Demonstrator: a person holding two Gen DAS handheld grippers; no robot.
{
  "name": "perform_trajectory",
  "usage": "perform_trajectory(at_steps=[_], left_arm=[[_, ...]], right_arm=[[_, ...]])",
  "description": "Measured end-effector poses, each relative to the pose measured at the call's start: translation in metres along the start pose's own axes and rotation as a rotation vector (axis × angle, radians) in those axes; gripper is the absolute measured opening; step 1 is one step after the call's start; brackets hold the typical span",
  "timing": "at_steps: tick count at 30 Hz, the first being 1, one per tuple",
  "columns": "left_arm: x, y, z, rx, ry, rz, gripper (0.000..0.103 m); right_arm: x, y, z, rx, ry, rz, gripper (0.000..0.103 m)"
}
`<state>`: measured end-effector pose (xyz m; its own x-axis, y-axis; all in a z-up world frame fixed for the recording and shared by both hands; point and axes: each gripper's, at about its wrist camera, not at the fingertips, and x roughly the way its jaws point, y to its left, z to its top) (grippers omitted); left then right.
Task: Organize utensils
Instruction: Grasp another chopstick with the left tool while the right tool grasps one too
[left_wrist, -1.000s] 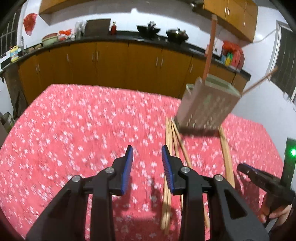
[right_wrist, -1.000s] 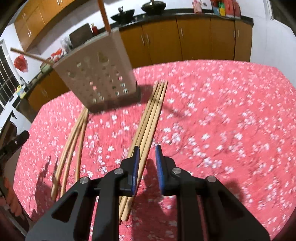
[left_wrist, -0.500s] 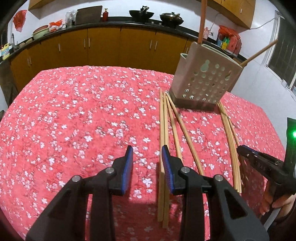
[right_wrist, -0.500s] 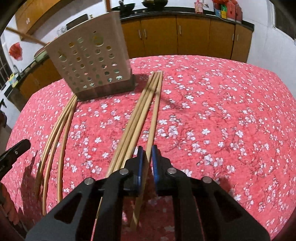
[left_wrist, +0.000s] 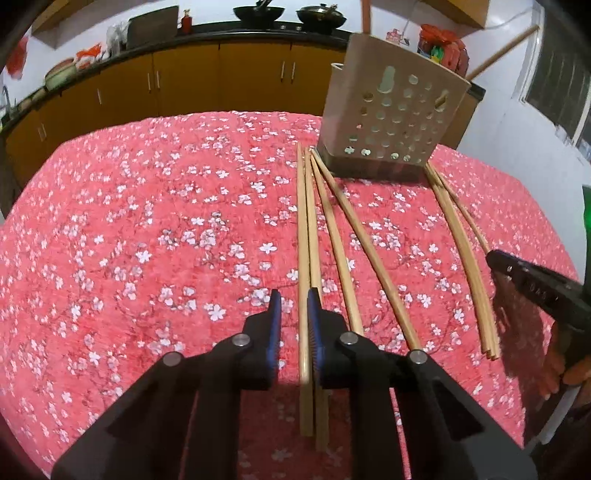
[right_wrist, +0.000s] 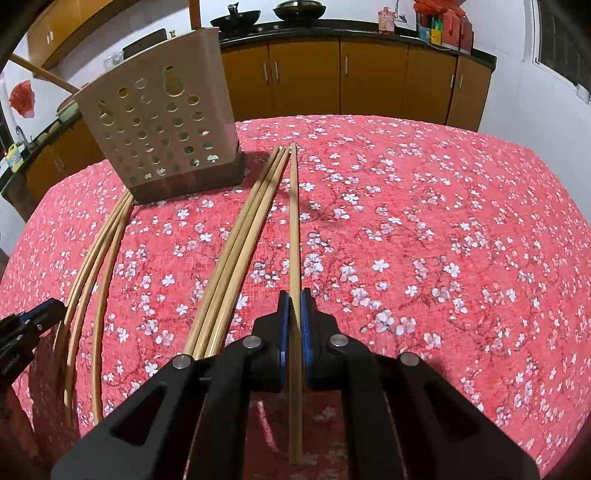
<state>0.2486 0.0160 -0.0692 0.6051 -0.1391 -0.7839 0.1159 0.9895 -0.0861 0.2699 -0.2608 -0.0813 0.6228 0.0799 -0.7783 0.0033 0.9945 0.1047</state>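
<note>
- In my right wrist view, a single wooden chopstick (right_wrist: 294, 236) runs from the middle of the frame straight down to the bottom, and my right gripper (right_wrist: 292, 295) is pinching it between its two blue pads (right_wrist: 283, 332).
- Just left of that stick, three more chopsticks (right_wrist: 240, 251) lie bunched together on the cloth, slanting toward the lower left.
- Farther left, a second bundle of curved sticks (right_wrist: 92, 266) lies along the left edge of the frame, well apart from the one I hold.
- A beige holder with round holes (right_wrist: 159, 125) stands in the upper left, tilted in the fisheye, with stick ends poking out of its top.
- In my left wrist view, my left gripper (left_wrist: 293, 295) sits at the lower middle with its fingers slightly apart; a chopstick (left_wrist: 303, 236) passes between them, closer to the right-side pad. I cannot tell whether the pads touch it.
- Beside it, other sticks (left_wrist: 354, 236) fan out toward the holder (left_wrist: 391, 114) in the upper right.
- My other gripper's black tip (left_wrist: 532, 284) shows at the right edge.
- Everything lies on a red flowered tablecloth (right_wrist: 443, 229).
- Brown cabinets (right_wrist: 369, 77) line the top of both frames.
</note>
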Motion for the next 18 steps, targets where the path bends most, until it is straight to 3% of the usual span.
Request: perform_trajectory(at_steps=[9,13,18], left_arm=[[0.006,-0.007,-0.001,0.021,0.007,0.012,0.014],[0.007,-0.004,0.0,0.019,-0.002,0.039,0.008],[0.012,0.02,0.011,-0.045,-0.005,0.09,0.008]], right_arm=[[-0.005,0.005,-0.004,-0.006,0.0,0.022,0.008],[-0.007,0.005,-0.008,-0.021,-0.009,0.02,0.008],[-0.008,-0.002,-0.006,-0.013,-0.024,0.006,0.007]])
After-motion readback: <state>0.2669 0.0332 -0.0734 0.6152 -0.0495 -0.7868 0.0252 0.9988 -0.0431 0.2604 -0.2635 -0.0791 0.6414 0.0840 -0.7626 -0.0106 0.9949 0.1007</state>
